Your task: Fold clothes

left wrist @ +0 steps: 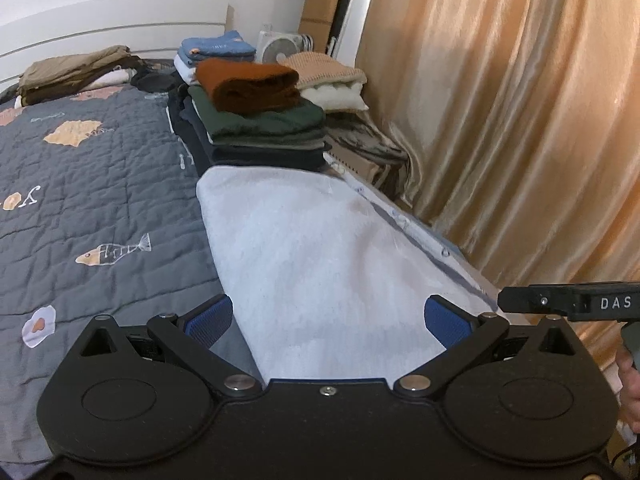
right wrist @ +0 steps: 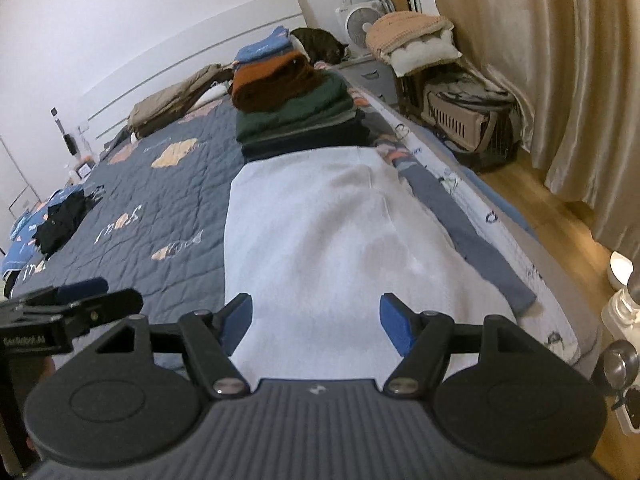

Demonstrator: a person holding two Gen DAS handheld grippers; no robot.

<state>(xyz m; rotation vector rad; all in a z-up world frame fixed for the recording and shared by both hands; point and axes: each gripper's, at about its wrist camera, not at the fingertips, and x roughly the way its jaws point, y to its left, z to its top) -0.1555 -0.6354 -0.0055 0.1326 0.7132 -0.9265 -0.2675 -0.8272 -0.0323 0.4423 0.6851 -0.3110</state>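
- Folding is under way: the pale garment (left wrist: 320, 248) lies flat and lengthwise on the bed (left wrist: 100, 184), its far end touching the folded stack (left wrist: 264, 128).
- Left gripper (left wrist: 328, 320): jaws apart, nothing clamped, cloth below.
- Right gripper (right wrist: 316, 320): jaws apart, nothing between the pads.
- Recommended: each gripper takes one near corner, pinching all layers, and both lift evenly, carrying the edge toward the stack without disturbing it.
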